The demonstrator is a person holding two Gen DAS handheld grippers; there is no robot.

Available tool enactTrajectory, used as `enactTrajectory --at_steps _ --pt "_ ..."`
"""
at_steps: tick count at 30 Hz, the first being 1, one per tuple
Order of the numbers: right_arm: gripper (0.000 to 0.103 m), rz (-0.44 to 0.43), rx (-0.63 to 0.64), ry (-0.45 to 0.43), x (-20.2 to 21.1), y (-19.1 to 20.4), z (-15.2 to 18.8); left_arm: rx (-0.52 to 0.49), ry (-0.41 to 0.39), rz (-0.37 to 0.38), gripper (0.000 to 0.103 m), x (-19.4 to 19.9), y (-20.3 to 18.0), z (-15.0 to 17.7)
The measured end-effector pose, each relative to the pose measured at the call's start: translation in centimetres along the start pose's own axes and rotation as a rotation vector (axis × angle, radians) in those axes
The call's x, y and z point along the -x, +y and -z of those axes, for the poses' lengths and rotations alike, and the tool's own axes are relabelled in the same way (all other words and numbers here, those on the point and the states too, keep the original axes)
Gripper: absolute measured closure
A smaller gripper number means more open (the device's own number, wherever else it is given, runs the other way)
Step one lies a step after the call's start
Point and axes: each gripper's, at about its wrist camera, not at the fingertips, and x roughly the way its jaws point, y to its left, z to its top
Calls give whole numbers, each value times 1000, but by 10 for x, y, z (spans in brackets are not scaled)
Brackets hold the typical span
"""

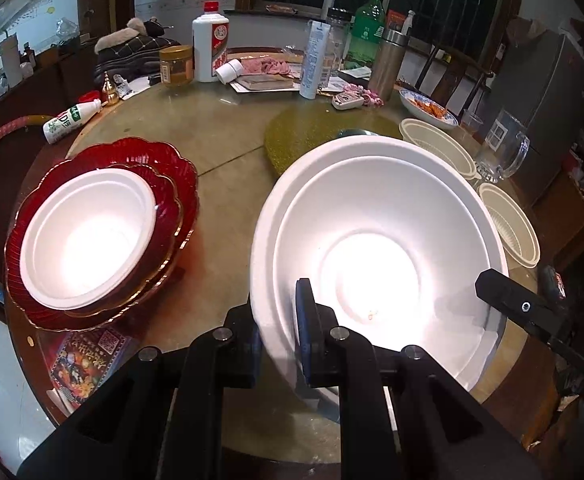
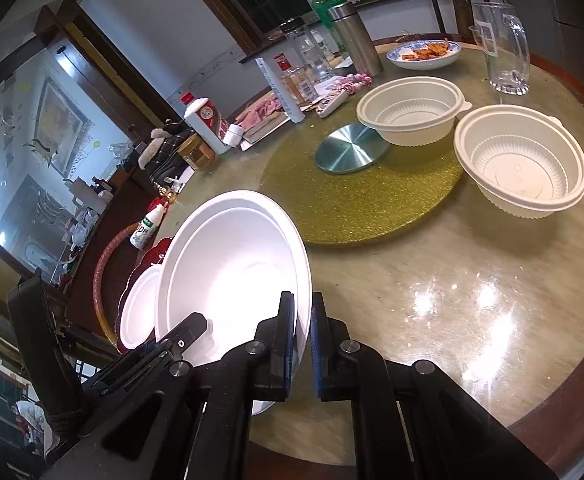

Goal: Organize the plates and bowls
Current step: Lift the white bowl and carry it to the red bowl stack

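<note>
Both grippers pinch opposite rims of the white bowl stack (image 1: 375,248), 2 nested bowls tilted above the table (image 2: 431,280): the left gripper (image 1: 278,332) and right gripper (image 2: 301,344) are each nearly closed on the rim, probably to steady it. Beyond, a white bowl sits in red plates (image 1: 104,232), seemingly the collecting pile; 2 cream bowls (image 2: 521,164) wait farther off.

The left tongs (image 1: 278,320) are clamped on the near-left rim of the white bowl (image 1: 379,240), one finger inside, one outside. The right tongs (image 2: 302,340) pinch the opposite rim the same way.
</note>
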Motion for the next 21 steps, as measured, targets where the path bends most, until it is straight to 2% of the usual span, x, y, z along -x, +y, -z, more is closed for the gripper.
enactTrajectory --at_steps 13,21 --pt "96 -41 58 -11 -2 33 -5 38 -55 -20 90 22 28 -5" --pt "96 -68 124 -12 -11 72 -9 79 -96 -62 90 36 58 -12"
